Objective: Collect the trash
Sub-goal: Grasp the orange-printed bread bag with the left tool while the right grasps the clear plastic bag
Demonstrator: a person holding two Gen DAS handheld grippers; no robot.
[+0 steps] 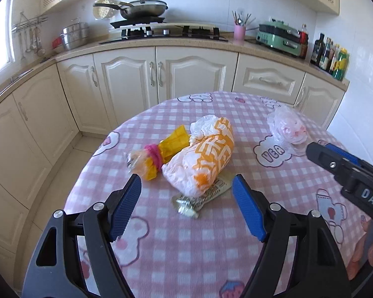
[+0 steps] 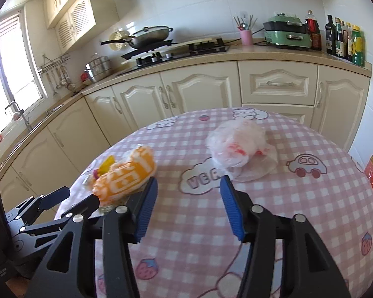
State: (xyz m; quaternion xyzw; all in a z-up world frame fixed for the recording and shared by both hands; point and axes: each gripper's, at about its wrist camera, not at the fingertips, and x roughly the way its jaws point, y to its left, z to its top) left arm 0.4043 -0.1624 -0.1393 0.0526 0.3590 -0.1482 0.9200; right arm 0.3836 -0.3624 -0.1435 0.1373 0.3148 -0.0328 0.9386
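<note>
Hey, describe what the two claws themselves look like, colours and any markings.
Both are black frames with silver round pivot bolts and blue ribbed pads. The left claw shows triangular cut-outs in its arms. The right claw, seen from the left wrist view, carries white letters reading DAS.

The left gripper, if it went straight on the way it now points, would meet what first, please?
Probably the orange and white plastic bag, which lies on the table just ahead between the open fingers of the left gripper. A crumpled foil wrapper peeks from under its near end and might be touched first; depth is unclear.
</note>
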